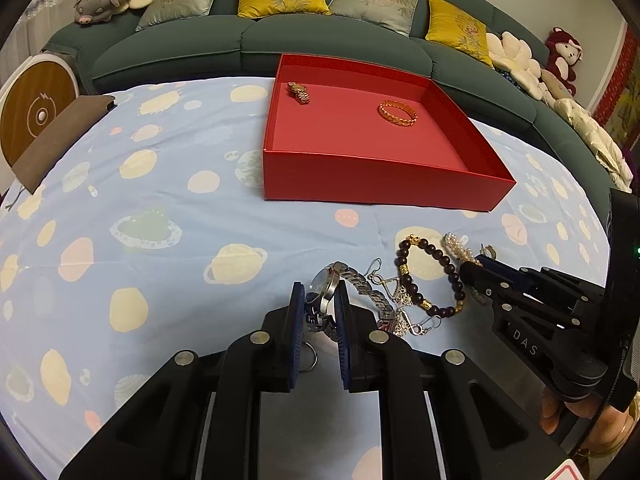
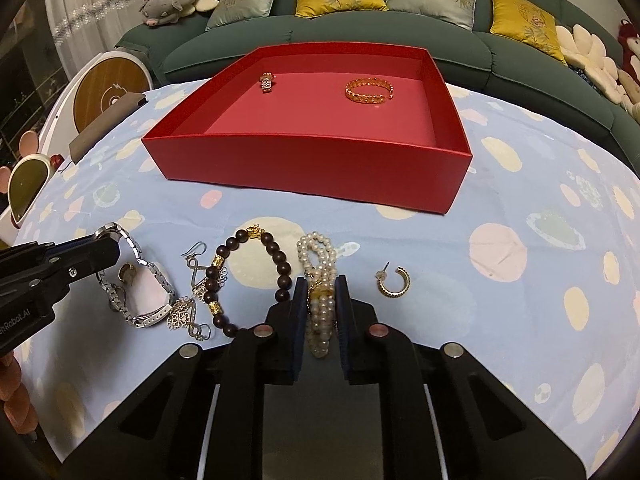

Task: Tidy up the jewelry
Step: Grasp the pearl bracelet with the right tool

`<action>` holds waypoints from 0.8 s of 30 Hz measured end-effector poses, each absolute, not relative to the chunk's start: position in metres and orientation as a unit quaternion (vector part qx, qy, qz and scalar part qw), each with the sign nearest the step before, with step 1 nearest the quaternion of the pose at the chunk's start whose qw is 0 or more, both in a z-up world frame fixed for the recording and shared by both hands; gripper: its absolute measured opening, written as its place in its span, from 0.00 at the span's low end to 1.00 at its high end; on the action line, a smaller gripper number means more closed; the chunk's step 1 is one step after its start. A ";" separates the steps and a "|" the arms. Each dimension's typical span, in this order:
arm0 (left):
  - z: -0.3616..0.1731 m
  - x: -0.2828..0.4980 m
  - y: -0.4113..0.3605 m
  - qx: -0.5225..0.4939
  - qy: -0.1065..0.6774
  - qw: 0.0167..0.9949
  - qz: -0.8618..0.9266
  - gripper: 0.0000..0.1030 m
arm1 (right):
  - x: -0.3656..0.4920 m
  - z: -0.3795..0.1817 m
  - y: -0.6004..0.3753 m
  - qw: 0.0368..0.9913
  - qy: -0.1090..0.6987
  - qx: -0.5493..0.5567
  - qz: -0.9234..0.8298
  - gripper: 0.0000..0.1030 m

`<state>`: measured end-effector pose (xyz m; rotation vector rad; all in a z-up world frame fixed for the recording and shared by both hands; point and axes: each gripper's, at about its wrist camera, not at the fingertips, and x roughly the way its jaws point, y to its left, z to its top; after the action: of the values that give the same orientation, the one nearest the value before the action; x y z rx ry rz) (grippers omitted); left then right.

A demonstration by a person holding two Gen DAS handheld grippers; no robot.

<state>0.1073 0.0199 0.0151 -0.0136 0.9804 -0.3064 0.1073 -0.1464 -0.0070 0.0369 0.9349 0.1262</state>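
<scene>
A red box (image 1: 372,178) (image 2: 304,164) on the table holds a gold watch (image 1: 299,92) (image 2: 267,82) and a gold bangle (image 1: 397,113) (image 2: 369,91). My left gripper (image 1: 320,300) (image 2: 105,249) is shut on the silver watch (image 1: 325,285) (image 2: 138,276). My right gripper (image 2: 321,294) (image 1: 476,266) is shut on the pearl necklace (image 2: 318,280) (image 1: 456,245). A dark bead bracelet (image 2: 248,276) (image 1: 430,276), silver earrings (image 2: 192,304) (image 1: 396,296) and a gold hoop earring (image 2: 394,282) lie on the cloth.
A blue planet-print cloth (image 1: 160,220) (image 2: 520,260) covers the table. A green sofa (image 1: 248,40) with cushions stands behind. A brown pouch (image 1: 52,140) and a round wooden device (image 1: 36,108) sit at the left edge.
</scene>
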 end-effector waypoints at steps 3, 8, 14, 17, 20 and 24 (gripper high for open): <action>0.017 0.106 0.020 -0.008 0.466 0.872 -0.148 0.12 | 0.104 -0.002 -0.147 0.893 0.446 0.019 0.062 0.13; 0.022 0.104 0.018 -0.004 0.460 0.875 -0.154 0.12 | 0.100 0.013 -0.150 0.899 0.431 0.028 0.067 0.13; 0.035 0.101 0.016 -0.007 0.447 0.880 -0.160 0.12 | 0.096 0.031 -0.153 0.909 0.411 0.034 0.068 0.13; 0.041 0.102 0.014 -0.011 0.440 0.883 -0.163 0.12 | 0.096 0.036 -0.155 0.912 0.404 0.037 0.067 0.13; 0.050 0.103 0.011 -0.015 0.431 0.887 -0.167 0.12 | 0.097 0.039 -0.155 0.914 0.399 0.039 0.065 0.13; 0.063 0.103 0.008 -0.017 0.411 0.895 -0.172 0.12 | 0.099 0.045 -0.156 0.917 0.391 0.043 0.064 0.13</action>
<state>0.1035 0.0083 0.0627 -0.0349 0.8510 -0.3559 0.0986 -0.1564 0.0455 0.0894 0.8045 0.1311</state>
